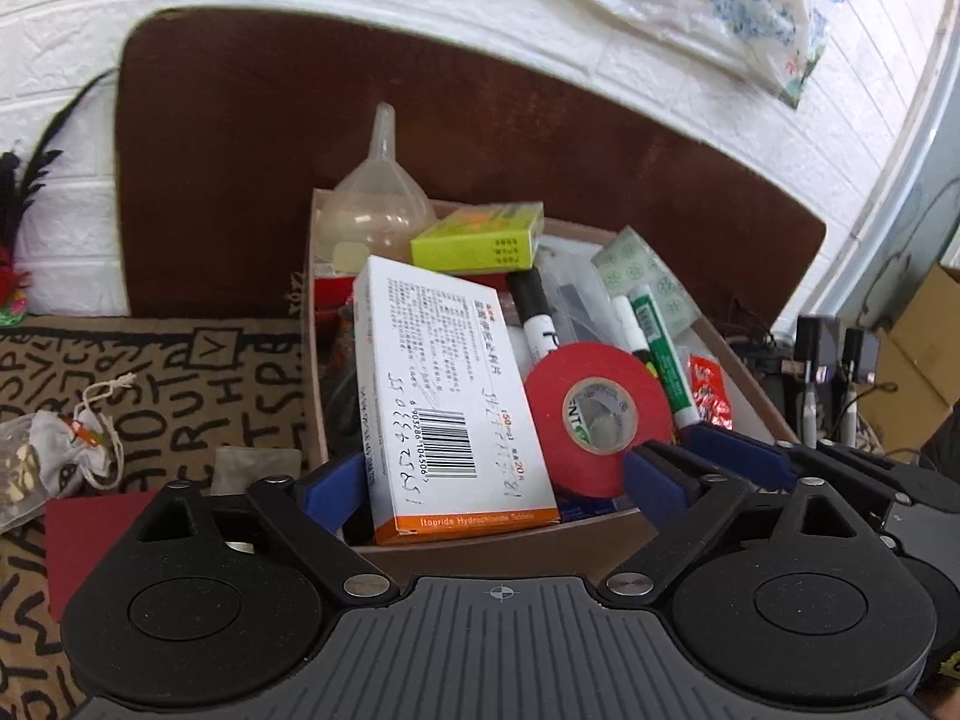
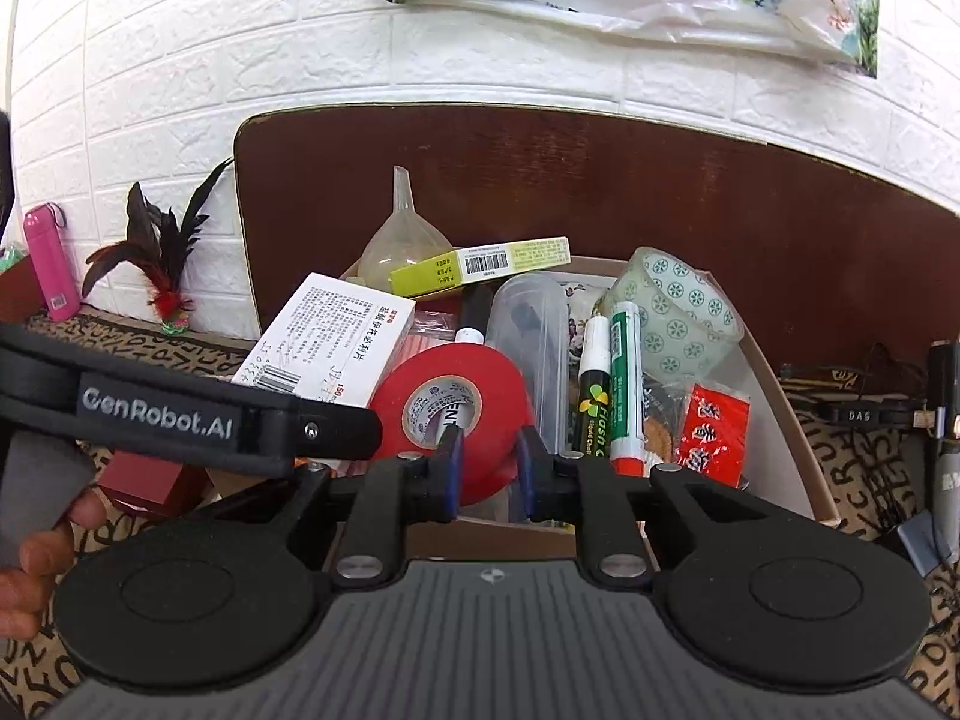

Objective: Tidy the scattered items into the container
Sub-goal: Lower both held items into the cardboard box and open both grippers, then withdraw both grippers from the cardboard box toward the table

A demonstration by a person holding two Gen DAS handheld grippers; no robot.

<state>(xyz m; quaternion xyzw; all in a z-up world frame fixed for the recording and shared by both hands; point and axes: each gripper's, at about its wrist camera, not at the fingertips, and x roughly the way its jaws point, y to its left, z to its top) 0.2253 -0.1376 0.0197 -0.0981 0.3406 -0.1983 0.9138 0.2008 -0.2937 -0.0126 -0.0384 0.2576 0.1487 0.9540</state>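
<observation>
The cardboard container (image 1: pixel 312 300) (image 2: pixel 780 384) holds several items. A white medicine box (image 1: pixel 444 396) (image 2: pixel 324 342) lies tilted inside it, between the wide-apart fingers of my left gripper (image 1: pixel 492 483), which is open; the pads do not press on it. Beside it leans a red tape roll (image 1: pixel 594 414) (image 2: pixel 456 402). My right gripper (image 2: pixel 489 468) has its blue pads on either side of the roll's near wall and is shut on it. A clear funnel (image 1: pixel 375 210), a yellow-green box (image 1: pixel 474 237), markers (image 2: pixel 624 384) and a patterned tape roll (image 2: pixel 678 312) also lie inside.
On the patterned cloth left of the container lie a drawstring pouch (image 1: pixel 66 456) and a dark red box (image 1: pixel 84 534). A brown board (image 2: pixel 600 180) stands behind against the white wall. A pink bottle (image 2: pixel 51 270) and feather shuttlecock (image 2: pixel 162 264) sit far left. A hand (image 2: pixel 36 540) holds the left gripper.
</observation>
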